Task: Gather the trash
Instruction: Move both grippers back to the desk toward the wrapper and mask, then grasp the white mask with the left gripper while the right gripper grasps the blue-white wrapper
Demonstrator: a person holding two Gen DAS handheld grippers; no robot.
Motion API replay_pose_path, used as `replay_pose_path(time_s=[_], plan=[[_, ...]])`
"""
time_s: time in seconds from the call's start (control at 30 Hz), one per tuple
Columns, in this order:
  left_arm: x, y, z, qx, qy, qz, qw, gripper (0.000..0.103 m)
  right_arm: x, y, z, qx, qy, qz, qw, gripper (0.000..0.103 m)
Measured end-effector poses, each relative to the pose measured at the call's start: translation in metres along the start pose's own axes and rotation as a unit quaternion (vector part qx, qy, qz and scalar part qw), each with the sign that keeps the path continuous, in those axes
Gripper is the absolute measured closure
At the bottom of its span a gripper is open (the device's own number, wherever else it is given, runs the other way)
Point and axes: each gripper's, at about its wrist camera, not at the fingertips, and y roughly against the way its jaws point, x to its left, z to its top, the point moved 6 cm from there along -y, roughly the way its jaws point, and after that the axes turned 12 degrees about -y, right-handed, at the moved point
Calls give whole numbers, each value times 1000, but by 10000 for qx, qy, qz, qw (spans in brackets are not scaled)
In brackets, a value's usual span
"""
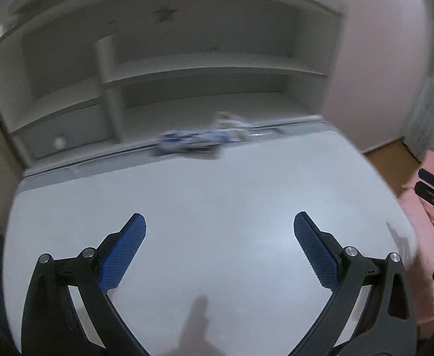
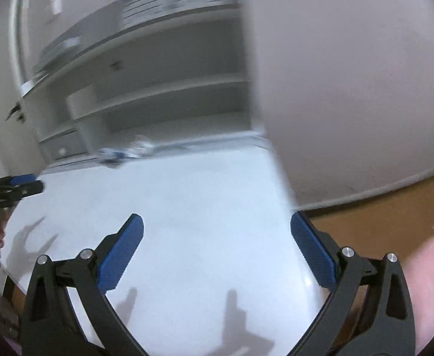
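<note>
1. The trash (image 1: 200, 141) is seen as a blurred cluster of blue-and-white wrappers with a paler crumpled piece beside it, lying at the far edge of the white desk (image 1: 217, 207), where the desktop meets the shelving unit (image 1: 187, 68). In the right wrist view the same litter (image 2: 122, 151) is found at the back of the desk, left of centre. What kind of packaging it is cannot be told because of motion blur.

2. The left gripper (image 1: 219, 225) is held above the near part of the desk with its jaws spread wide and nothing between them. The blue pads (image 1: 122, 255) are empty. It is pointed roughly at the trash, which suggests an approach is being lined up.

3. The right gripper (image 2: 217, 225) is likewise held wide open and empty, positioned over the right-hand near corner of the desk, well apart from the trash. It is judged to be kept ready rather than engaged.

4. Each gripper is caught at the edge of the other's view, so the two are held side by side and apart.

5. No bin or bag can be made out in either view, so the destination for the litter cannot be stated.

6. The collecting is judged not yet begun: a reach across the whole desk is called for first.
</note>
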Motion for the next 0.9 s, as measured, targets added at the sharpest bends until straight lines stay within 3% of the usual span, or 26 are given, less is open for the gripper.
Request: replay_pose_path(time_s=[0.2,0.37,0.47,0.53,0.63,0.9], plan=[[58,-40,-3,324,93,160,9993,6,108,-96,31,262,1057,731,9914,8],[72,-65,-8,547,15,197,9983,6,181,-190,43,974,1741,1326,9709,35],[85,-87,-5,682,-5,180,9975,6,202,-230,40,1297,1985,1382,9616,41],[88,-97,-2,729,18,160,9972,6,208,-244,36,1429,2018,1370,9592,47],[91,-112,3,755,39,74,9971,6,211,-262,35,1659,1871,1459,9572,69],[81,-125,5,793,-94,-79,9968,6,189,-227,27,1570,1595,1754,9587,79]])
